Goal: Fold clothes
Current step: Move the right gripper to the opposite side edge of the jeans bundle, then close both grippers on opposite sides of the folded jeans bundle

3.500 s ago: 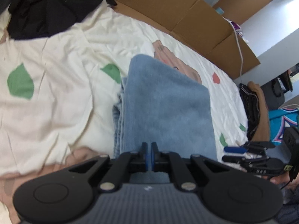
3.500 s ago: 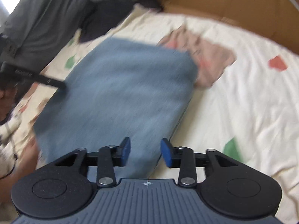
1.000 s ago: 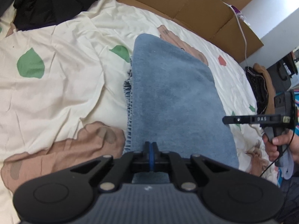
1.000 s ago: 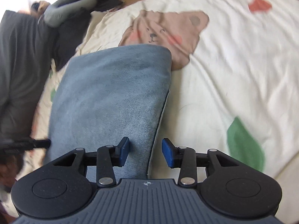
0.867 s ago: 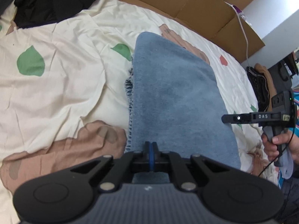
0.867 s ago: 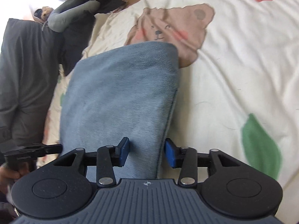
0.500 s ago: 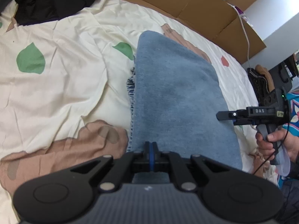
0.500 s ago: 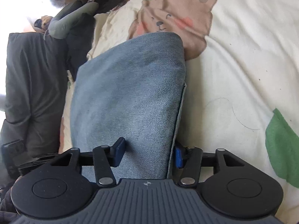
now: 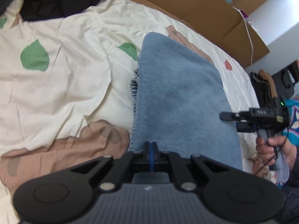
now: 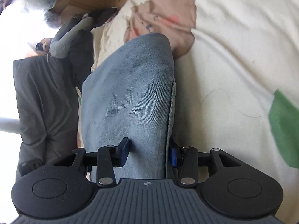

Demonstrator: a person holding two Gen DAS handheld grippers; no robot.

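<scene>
Since 1 second ago, my right gripper has slid forward so its 2 spread fingers now straddle the near edge of the folded blue jeans, not yet clamped. Nearest me in the left view, my left gripper has its fingers pressed together at the jeans' near hem; whether cloth is pinched, I cannot tell. Under the jeans lies the cream bedsheet. Beyond them stands flattened cardboard.
</scene>
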